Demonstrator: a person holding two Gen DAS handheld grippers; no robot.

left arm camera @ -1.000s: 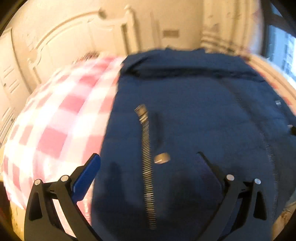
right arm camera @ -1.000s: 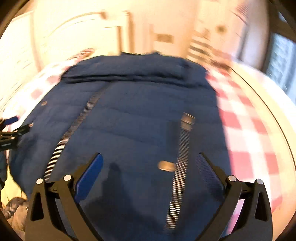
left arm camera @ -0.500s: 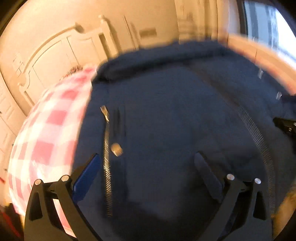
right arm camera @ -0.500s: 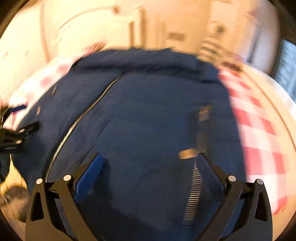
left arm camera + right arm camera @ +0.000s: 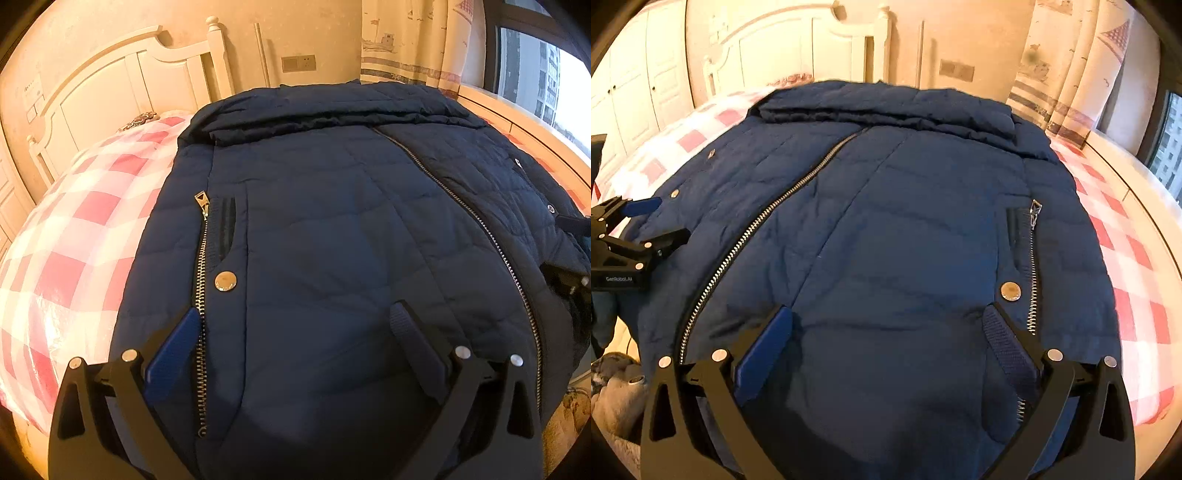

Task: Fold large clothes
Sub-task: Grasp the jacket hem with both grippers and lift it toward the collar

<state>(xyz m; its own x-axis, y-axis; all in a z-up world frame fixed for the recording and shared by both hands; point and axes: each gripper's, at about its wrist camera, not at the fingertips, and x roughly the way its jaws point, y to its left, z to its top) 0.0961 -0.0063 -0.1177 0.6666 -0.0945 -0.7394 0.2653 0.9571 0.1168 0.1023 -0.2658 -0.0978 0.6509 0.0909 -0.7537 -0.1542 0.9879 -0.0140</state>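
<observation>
A large navy quilted jacket [image 5: 332, 240] lies front-up on a bed, collar at the far end, centre zipper [image 5: 472, 218] shut. It also fills the right wrist view [image 5: 905, 240]. My left gripper [image 5: 295, 321] is open and empty just above the jacket's hem on its left side, next to a pocket zipper [image 5: 201, 273] and a brass snap [image 5: 225, 281]. My right gripper [image 5: 886, 321] is open and empty above the hem on the right side, near the other pocket's snap [image 5: 1011, 291]. The left gripper shows at the left edge of the right wrist view [image 5: 646, 221].
The bed has a red and white checked cover [image 5: 66, 258] and a white headboard [image 5: 110, 85] at the far end. A curtain [image 5: 1071, 74] and window [image 5: 535, 74] are on the right. Grey fabric [image 5: 613, 387] lies below the bed's near edge.
Both grippers have swung inward toward the jacket's middle and settled low over its hem. Both stayed open and the jacket has not moved.
</observation>
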